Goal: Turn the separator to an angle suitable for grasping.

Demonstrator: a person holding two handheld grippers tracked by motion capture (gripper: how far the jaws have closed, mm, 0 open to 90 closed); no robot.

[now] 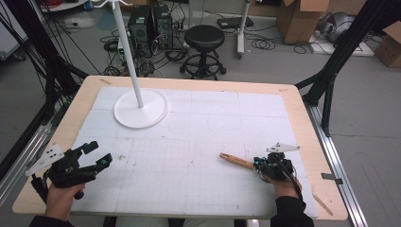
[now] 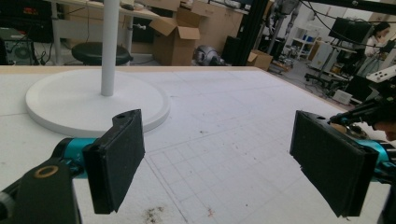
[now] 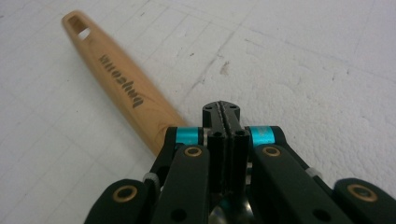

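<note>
A wooden utensil handle (image 1: 235,161) with a slot at its tip and dark lettering (image 3: 116,88) points left from my right gripper (image 1: 256,163) near the table's front right. That gripper's jaws (image 3: 222,112) are pressed together. The handle's near end runs under them, and a shiny metal part shows between the linkages behind, so the jaws seem to be shut on the utensil. My left gripper (image 1: 99,152) rests at the front left, held in a hand. Its two black pads (image 2: 116,163) stand wide apart over the bare white mat (image 2: 219,158).
A white stand with a round base (image 1: 141,109) and a thin pole rises at the back left of the mat (image 2: 93,100). Behind the table are a black stool (image 1: 204,38), cables and cardboard boxes. Black frame legs flank both sides.
</note>
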